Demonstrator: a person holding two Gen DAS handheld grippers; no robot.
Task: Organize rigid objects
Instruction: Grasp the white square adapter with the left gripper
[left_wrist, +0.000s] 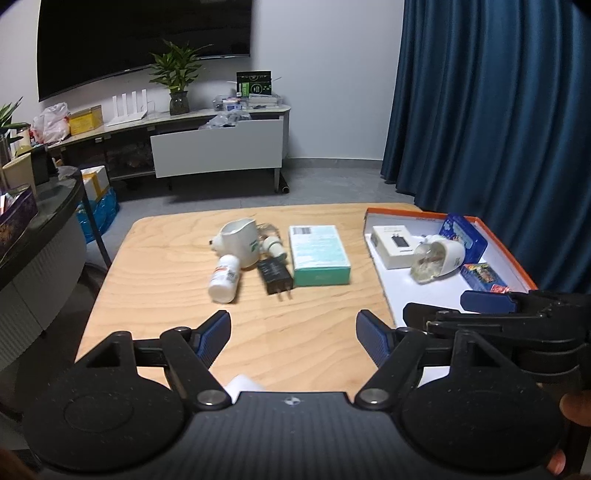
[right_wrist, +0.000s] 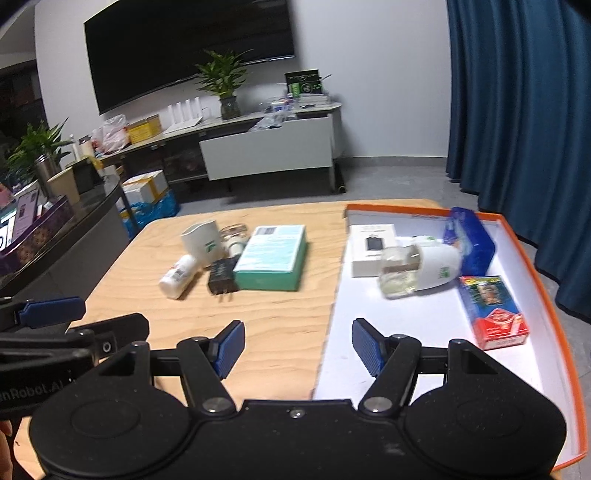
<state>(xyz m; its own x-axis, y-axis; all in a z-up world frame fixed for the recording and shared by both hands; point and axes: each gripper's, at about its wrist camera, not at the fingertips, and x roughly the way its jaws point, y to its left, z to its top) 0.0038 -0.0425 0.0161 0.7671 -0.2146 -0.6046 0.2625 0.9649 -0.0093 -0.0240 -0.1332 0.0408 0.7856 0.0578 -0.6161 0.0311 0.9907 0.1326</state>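
**Both claws empty, loose items waiting beside the tray**

The left claw and right claw hang parted and hold nothing. Likely next: the teal box, lying on the counter just beside the orange-rimmed tray. A grip across its narrow sides should suit. The black plug adapter touches it; the white bottle and mug crowd close.

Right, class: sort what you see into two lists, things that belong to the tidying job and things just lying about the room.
Part of the job:
orange-rimmed tray
teal box
black plug adapter
white pill bottle
white cup
blue tin, already in the tray
card pack, already in the tray

Just lying about:
potted plant
television
blue curtain
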